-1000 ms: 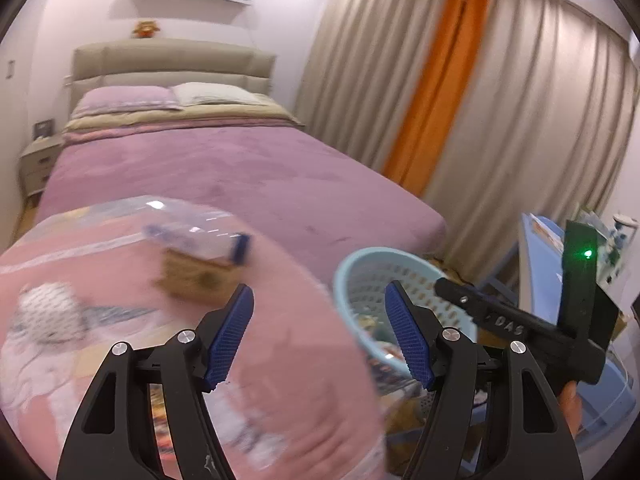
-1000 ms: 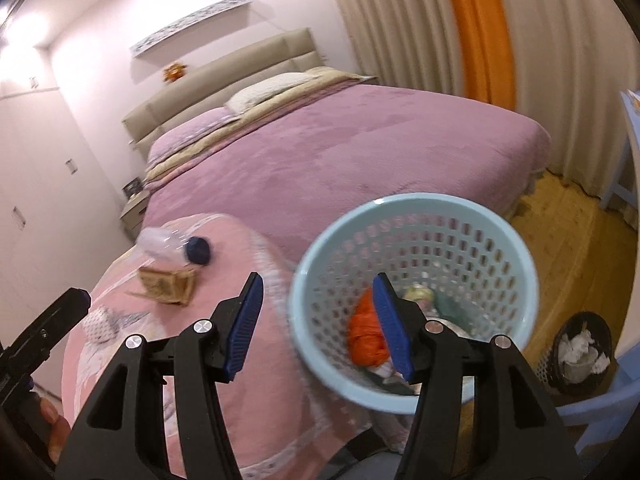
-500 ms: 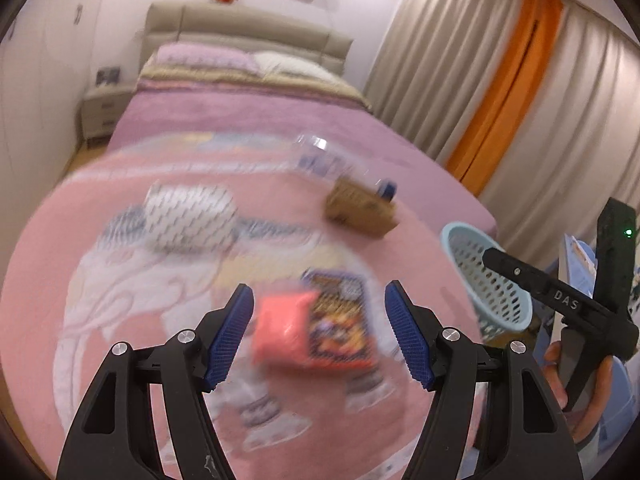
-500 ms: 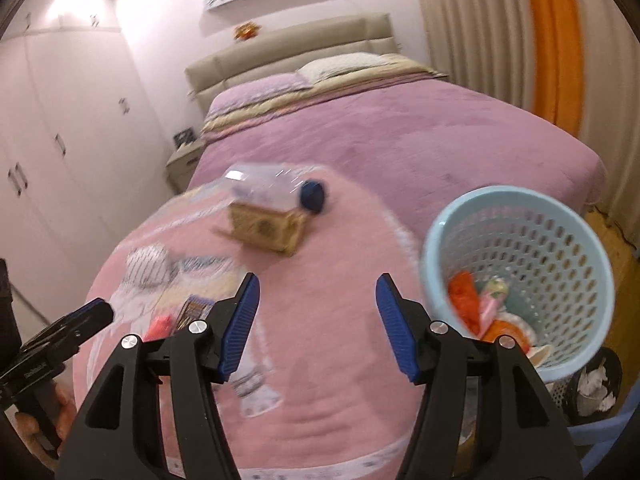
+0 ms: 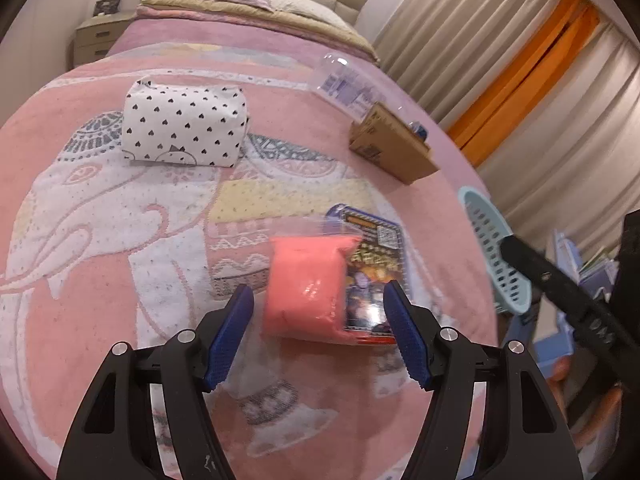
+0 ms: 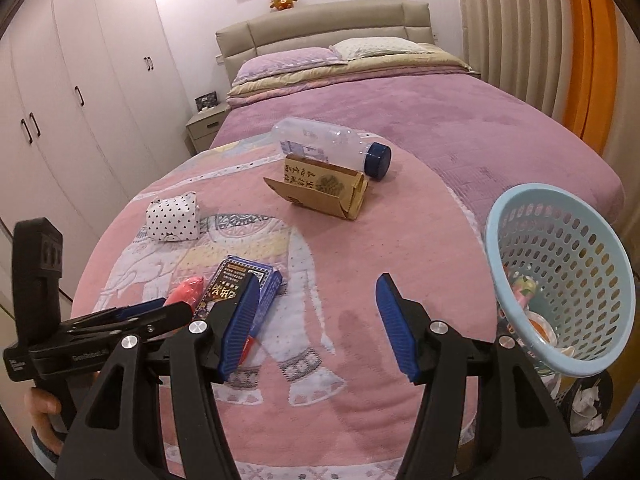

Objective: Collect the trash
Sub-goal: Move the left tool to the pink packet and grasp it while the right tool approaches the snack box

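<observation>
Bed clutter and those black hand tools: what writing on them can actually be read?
"DAS": on the right gripper's black arm, partly cut off.
Left gripper's body: white lettering, blurred.
Cardboard box: printed characters, illegible.
Bottle label: too small.
Blue packet: gold characters and a code square, unreadable.
</observation>
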Available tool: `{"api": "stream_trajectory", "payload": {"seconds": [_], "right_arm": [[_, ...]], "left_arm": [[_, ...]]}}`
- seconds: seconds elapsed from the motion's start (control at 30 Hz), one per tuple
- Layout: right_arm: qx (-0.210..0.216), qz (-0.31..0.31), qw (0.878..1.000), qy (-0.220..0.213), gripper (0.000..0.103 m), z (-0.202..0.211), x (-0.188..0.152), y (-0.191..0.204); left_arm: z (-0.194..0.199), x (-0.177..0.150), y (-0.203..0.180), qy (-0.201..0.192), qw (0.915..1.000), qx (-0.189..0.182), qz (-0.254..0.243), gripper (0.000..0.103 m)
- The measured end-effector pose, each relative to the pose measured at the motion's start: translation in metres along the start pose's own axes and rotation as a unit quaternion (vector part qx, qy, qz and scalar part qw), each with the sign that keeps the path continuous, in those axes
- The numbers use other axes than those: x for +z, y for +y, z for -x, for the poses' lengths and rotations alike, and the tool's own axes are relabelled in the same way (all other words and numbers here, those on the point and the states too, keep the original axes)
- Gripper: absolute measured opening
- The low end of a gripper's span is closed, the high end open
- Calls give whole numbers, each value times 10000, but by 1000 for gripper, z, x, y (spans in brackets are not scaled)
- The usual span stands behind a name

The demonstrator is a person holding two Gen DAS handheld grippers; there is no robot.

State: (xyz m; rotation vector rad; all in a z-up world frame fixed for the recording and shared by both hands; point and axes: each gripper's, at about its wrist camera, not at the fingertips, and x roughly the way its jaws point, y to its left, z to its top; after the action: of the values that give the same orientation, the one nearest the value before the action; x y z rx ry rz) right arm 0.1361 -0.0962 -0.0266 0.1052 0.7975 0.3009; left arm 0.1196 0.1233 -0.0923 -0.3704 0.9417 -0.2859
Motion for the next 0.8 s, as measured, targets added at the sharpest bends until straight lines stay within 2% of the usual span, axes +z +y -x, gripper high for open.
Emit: {"api": "stream_trajectory", "payload": {"seconds": [0.17,0.27,0.3,0.4,0.5,0.6,0.73,0.8], "right_arm": [[18,33,10000,44,57,-3,0,0],[59,123,9999,86,57,-5,-1,6],[66,157,9998,95,57,-6,-1,8],[99,232,9996,123,57,-8,-2,15],[128,295,9994,142,57,-10,-3,21],[205,339,9990,194,57,-14,-4,30],[374,295,9981,389,57,-26,-7,44],[478,197,9972,548,61,-36,-10,53]], "left_arm": [[-2,3,2,8,10000,35,-12,58],[-3,5,5,-3,10000,65,-4,45],[-3,5,7,-2,10000,47,37,38],[3,4,16,-83,9996,-107,237,38],[17,2,19,-260,9994,149,185,37],[37,0,22,-458,9974,558,81,37],[61,-7,35,-682,9910,1155,26,37],[68,-9,44,-726,9891,1275,82,37]]}}
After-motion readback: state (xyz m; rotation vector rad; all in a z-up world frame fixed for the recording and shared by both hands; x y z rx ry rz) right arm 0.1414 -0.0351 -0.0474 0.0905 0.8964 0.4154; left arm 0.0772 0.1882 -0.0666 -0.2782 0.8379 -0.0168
